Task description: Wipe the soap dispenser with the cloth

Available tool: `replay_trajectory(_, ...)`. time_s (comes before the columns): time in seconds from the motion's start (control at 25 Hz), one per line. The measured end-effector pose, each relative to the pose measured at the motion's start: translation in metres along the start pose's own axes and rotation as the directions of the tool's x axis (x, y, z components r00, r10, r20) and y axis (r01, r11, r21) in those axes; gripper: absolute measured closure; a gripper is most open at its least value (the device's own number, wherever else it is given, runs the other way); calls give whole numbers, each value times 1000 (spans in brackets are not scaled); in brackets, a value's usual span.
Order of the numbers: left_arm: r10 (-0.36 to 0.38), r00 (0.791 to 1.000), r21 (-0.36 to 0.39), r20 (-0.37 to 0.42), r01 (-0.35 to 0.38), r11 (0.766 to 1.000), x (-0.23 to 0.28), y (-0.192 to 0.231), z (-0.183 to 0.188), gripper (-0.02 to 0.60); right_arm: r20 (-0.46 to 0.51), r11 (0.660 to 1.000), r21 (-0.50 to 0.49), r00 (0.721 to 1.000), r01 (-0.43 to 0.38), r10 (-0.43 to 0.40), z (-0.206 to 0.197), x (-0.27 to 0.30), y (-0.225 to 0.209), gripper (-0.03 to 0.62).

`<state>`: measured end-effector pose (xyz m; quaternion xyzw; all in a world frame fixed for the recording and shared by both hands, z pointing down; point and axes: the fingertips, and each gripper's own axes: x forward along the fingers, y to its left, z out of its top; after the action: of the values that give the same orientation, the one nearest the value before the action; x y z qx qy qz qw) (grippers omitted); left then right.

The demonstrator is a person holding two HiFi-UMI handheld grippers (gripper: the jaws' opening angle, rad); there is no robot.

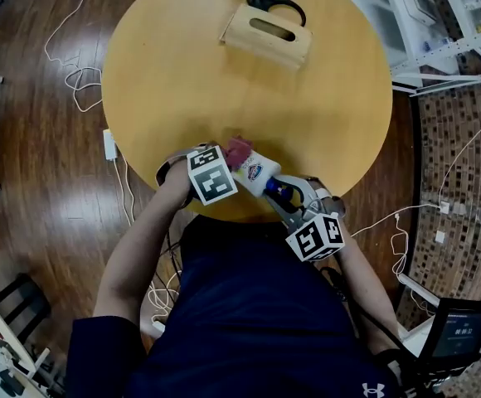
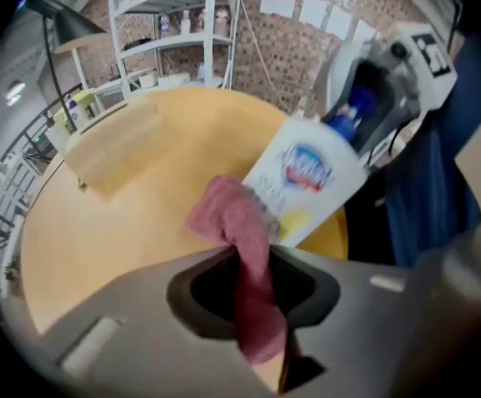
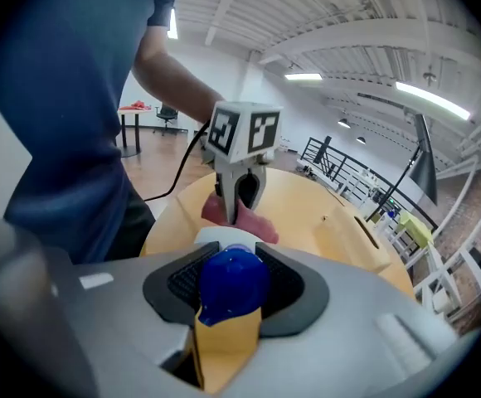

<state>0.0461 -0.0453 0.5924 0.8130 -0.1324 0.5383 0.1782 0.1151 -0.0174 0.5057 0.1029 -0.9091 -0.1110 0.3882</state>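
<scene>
The white soap dispenser (image 1: 257,173) with a blue pump top (image 3: 232,282) lies tilted over the near edge of the round wooden table (image 1: 174,73). My right gripper (image 1: 289,208) is shut on its pump end. A pink cloth (image 2: 239,226) hangs pinched in my left gripper (image 1: 224,166), which is shut on it. The cloth's bunched end touches the side of the dispenser's white body (image 2: 307,177). In the right gripper view the left gripper (image 3: 240,191) points down at the far end of the bottle, with the cloth (image 3: 242,219) under it.
A wooden box with a slot (image 1: 267,34) stands at the far side of the table, with a black cable behind it. White cables (image 1: 75,77) lie on the wooden floor at the left. A white shelf frame (image 1: 439,23) stands at the right.
</scene>
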Motion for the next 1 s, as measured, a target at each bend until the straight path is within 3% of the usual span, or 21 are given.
replay_trajectory(0.08,-51,992,34,119,48,998,-20,-21,39,492,-12,999,-45,1000,-18,17,-2,-2,2,454)
replay_trajectory(0.2,-104,979,106,173,87,991,-28,-37,70,492,-38,994,-103,999,-41,37,-10,-3,2,454)
replay_trajectory(0.24,-137,972,86,188,123,989,-25,-37,71,491,-46,992,-114,998,-48,43,-12,-3,1,454)
replay_trajectory(0.32,-218,943,-43,253,236,971,-19,-29,70,489,-53,991,-118,997,-56,50,-17,-4,-2,454)
replay_trajectory(0.36,-234,932,-115,276,273,955,-16,-21,66,490,-52,992,-114,997,-58,52,-17,-4,-4,454)
replay_trajectory(0.4,-225,935,-171,275,278,945,-10,-11,57,491,-50,992,-110,997,-59,54,-17,-5,-5,454)
replay_trajectory(0.52,-160,972,-241,175,200,950,9,15,18,492,-44,993,-102,997,-63,59,-8,-3,-6,454)
replay_trajectory(0.6,-144,980,-259,137,175,950,15,19,2,494,-44,993,-95,997,-63,59,-4,-1,-6,454)
replay_trajectory(0.72,-63,994,-202,87,79,976,13,22,-7,494,-56,995,-76,997,-64,60,-5,2,-9,454)
replay_trajectory(0.76,-37,993,-176,109,56,983,6,17,-1,494,-57,996,-67,997,-60,56,-6,2,-10,454)
replay_trajectory(0.84,-27,971,-138,239,62,988,-19,-9,30,493,-57,998,-46,997,-50,48,-7,2,-12,454)
replay_trajectory(0.92,-29,929,-82,370,64,995,-41,-41,63,492,-63,999,-27,997,-44,42,-9,-1,-12,454)
replay_trajectory(1.0,18,908,-40,420,-1,999,-43,-55,74,491,-79,999,-14,996,-41,40,-12,-2,-12,454)
